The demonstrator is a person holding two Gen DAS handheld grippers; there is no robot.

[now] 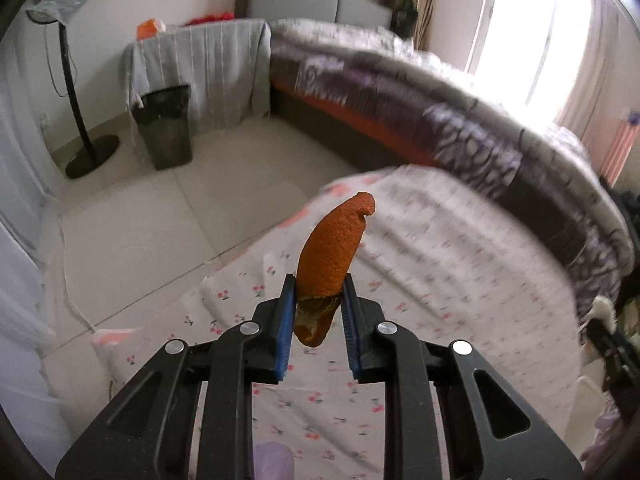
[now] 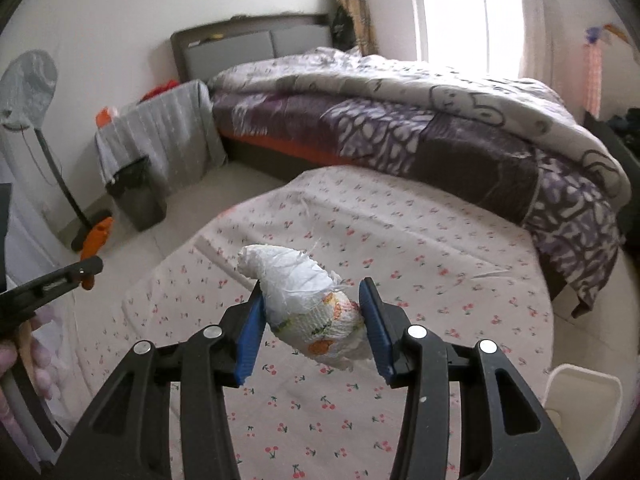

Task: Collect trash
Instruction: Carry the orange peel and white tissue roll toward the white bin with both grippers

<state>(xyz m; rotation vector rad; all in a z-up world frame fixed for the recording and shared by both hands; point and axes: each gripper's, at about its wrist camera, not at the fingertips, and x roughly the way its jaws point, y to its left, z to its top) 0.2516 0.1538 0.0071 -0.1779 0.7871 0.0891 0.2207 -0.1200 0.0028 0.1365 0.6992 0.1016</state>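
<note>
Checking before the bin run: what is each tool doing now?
Left tool: shut on the orange peel.
Right tool: shut on the crumpled wad.

Support surface: table under a pale cherry-print cloth [image 2: 400,240], the cloth bare where visible. Beyond it, tiled floor [image 1: 140,216], bearing a dark waste bin [image 1: 164,128] beside a grey-draped stand [image 1: 208,68], a black fan base [image 1: 92,156], and a bed with patterned quilt [image 2: 400,120].

Left black two-finger gripper with blue pads [image 1: 318,300] clamped, angled downward, right black blue-padded gripper [image 2: 312,312] gripping, pointing toward twelve o'clock, tilted down
</note>
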